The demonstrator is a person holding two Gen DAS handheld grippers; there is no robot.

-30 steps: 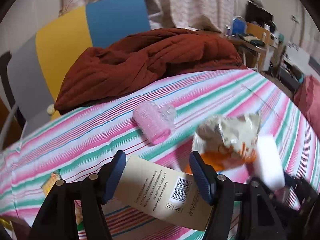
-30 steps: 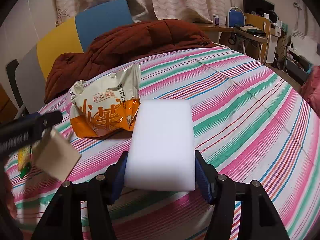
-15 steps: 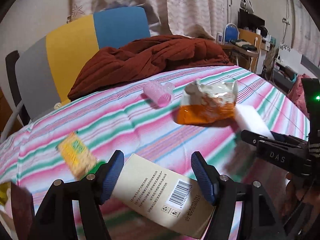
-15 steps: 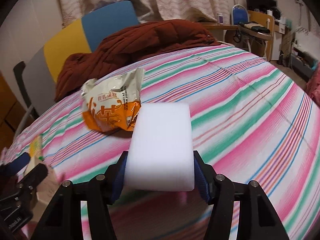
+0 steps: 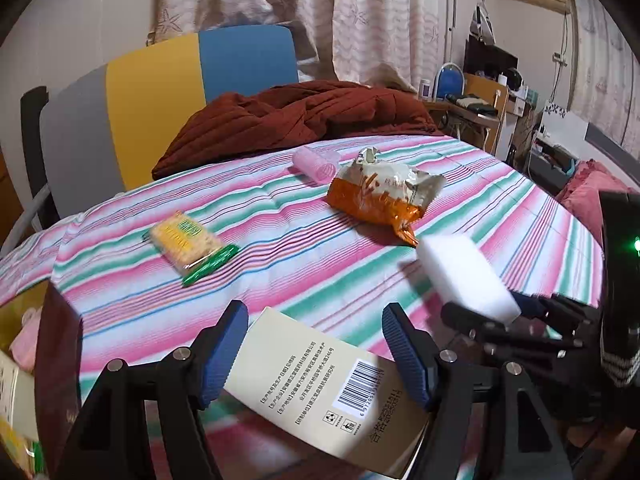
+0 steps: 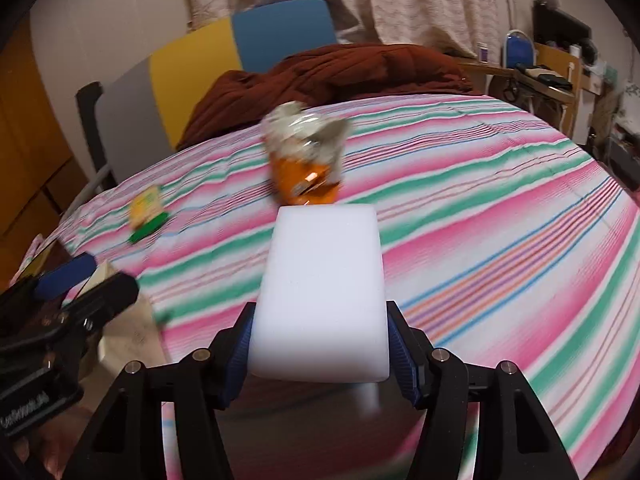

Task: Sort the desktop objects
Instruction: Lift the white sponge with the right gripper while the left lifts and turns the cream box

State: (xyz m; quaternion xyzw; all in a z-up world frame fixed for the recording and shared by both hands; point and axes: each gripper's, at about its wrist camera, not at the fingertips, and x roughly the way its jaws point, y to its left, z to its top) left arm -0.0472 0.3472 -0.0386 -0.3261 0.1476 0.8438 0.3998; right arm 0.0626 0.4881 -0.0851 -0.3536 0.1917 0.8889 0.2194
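Nearest the left camera, the left gripper has its blue ribbed pads clamped on a cream cardboard carton printed with a barcode, held tilted and clear of the striped pink, green and white tablecloth, apparently so it can be carried to a sorting place. At the left edge stands an open cardboard box with something pink inside, which may be that place.

The right gripper is closed on the near end of a white foam sponge block, most of the block jutting forward over the cloth, likewise lifted for carrying.

Farther out on the cloth lie a yellow cracker packet with a green end, then a crumpled orange and white snack bag, and just behind it a pink plastic hair roller. Beyond the table are a dark red quilted jacket and a grey, yellow and blue chair back.

Compared with a second ago, both grippers have drawn back and swung left: the bag and roller look farther off, and the cracker packet and box have come into view.
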